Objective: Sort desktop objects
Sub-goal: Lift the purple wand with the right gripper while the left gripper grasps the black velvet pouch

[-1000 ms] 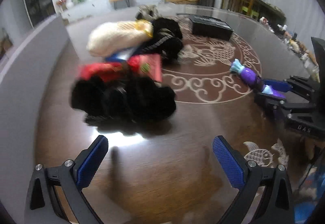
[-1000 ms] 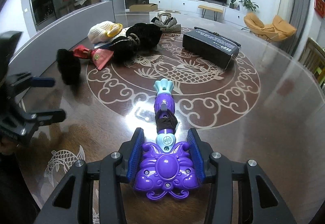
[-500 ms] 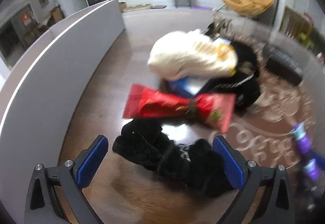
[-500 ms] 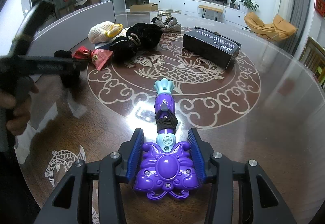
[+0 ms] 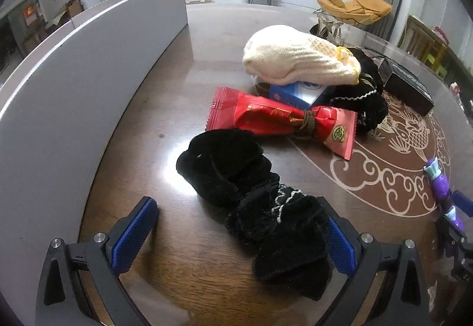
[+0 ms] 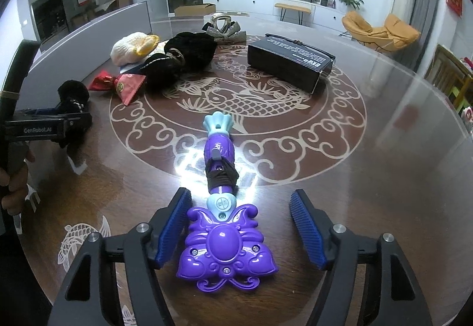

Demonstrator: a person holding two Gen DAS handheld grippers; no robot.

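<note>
Far left, a grey partition panel (image 5: 88, 83) curves along the edge of the dark wooden table (image 5: 183, 261).

Left gripper (image 5: 239, 237): jaws wide apart, angled down at the tabletop. A black fuzzy cloth bundle (image 5: 251, 201) with a white stitched trim lies between the blue pads; its near end is against the right pad (image 5: 340, 240), well clear of the left pad. Not clamped. In the right wrist view a person's hand (image 6: 14, 175) grips this tool's handle at the left edge.

Just beyond the bundle: a red snack packet (image 5: 280, 119) tied round the middle with a dark band, lying flat. Behind it a blue and white box (image 5: 298, 92), with a cream knitted glove (image 5: 298, 59) resting on top. To their right, a second black fuzzy cloth (image 5: 366, 101) with white trim, touching the box.

Further right, on the pale fish medallion (image 6: 236, 101) inlaid in the table: a long black box (image 6: 289, 62) at the far side, well apart from the pile.

Right gripper (image 6: 239, 228): jaws opening. A purple toy wand (image 6: 224, 240), butterfly-shaped head nearest, pale blue tip pointing away, lies flat on the table between the pads. Left pad is just beside the head; whether it touches, cannot tell. Right pad stands clearly off it. A dark band wraps the wand's shaft.
</note>
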